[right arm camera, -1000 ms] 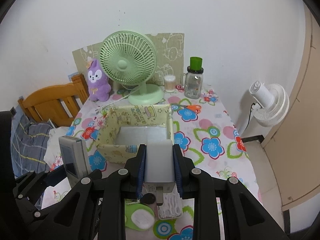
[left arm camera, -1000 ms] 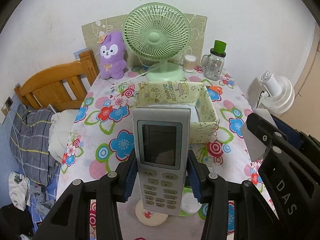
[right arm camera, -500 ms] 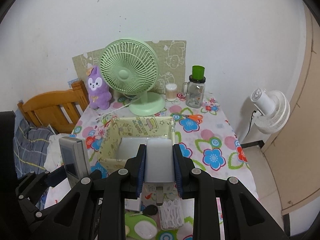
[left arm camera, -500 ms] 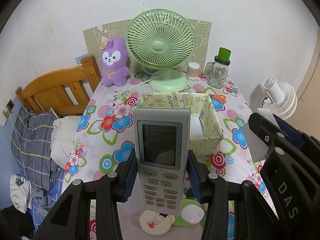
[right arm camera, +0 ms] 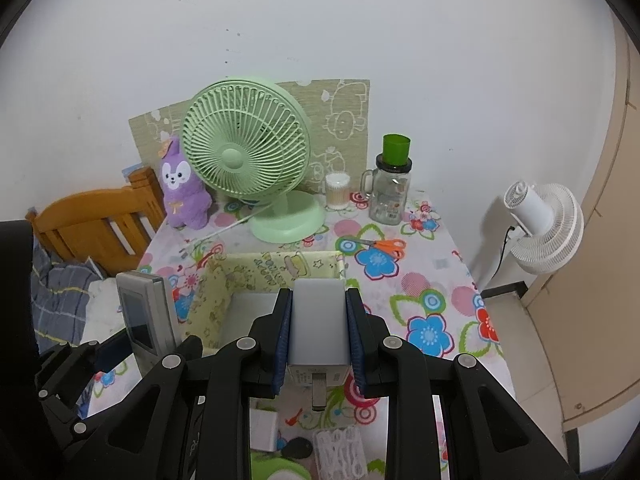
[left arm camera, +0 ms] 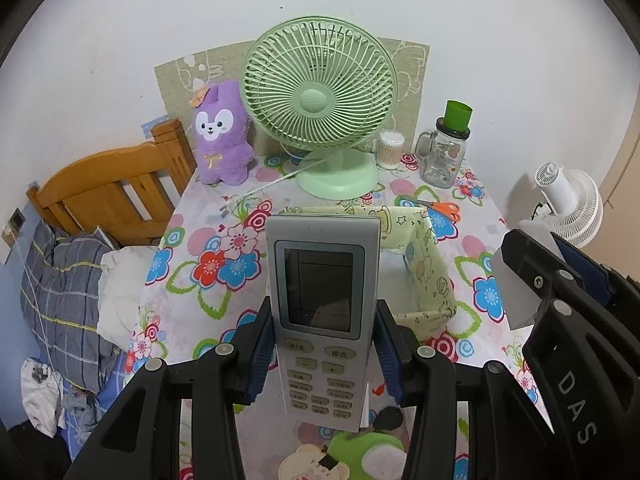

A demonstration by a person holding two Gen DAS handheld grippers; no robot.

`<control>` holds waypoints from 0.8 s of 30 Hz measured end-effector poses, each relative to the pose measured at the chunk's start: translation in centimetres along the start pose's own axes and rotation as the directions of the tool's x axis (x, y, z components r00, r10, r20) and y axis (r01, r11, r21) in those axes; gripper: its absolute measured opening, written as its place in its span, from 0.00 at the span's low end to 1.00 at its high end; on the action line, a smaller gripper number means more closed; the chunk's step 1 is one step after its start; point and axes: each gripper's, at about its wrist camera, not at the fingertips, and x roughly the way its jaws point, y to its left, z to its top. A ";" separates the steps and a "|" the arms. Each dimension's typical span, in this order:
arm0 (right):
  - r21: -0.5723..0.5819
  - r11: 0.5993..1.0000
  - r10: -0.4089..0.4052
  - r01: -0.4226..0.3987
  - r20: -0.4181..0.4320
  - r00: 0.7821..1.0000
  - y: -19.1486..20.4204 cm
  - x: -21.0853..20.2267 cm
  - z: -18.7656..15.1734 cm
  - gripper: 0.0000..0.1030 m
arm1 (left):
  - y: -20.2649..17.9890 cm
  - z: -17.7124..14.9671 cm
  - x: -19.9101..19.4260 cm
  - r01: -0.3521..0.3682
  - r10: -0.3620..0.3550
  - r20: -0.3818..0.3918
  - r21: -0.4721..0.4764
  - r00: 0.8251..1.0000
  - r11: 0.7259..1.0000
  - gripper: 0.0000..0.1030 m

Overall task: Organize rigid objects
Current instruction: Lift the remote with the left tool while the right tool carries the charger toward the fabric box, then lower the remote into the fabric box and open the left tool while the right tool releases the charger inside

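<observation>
There are two fans: one round green table fan (left arm camera: 320, 96) and one white fan (right arm camera: 540, 228). I count one purple plush bunny (left arm camera: 220, 136), one clear jar with a green lid (right arm camera: 392, 184), one pair of orange scissors (right arm camera: 384, 245), one yellow cloth box (right arm camera: 280, 268), one grey remote control (left arm camera: 322, 304), one white plug block (right arm camera: 319, 324) and two black grippers (left arm camera: 322, 344) (right arm camera: 319, 336).

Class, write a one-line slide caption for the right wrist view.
Right gripper clamps a white charger above the yellow fabric box on a floral table.

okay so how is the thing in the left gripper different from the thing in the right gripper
The remote control in the left gripper is grey, long and flat, with a screen and buttons; the white charger block in the right gripper is plain, short and boxy, with a metal prong below. Both are clamped upright between blue pads, held above the floral table.
</observation>
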 end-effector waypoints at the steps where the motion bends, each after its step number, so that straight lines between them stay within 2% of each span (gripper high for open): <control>1: -0.001 1.000 -0.003 0.003 -0.001 1.000 -0.1 0.2 0.0 0.28 | -0.1 0.2 0.2 -0.001 0.001 0.001 0.003 1.000 1.000 0.46; 16: -0.009 1.000 0.015 -0.015 -0.012 1.000 0.1 5.1 2.5 0.28 | 0.1 3.2 4.2 -0.039 0.039 -0.007 0.004 0.999 0.999 0.46; 24: 0.021 1.000 -0.006 0.006 -0.023 1.000 0.0 8.2 3.3 0.28 | 0.4 4.5 6.9 -0.057 0.057 -0.012 -0.010 0.998 0.998 0.46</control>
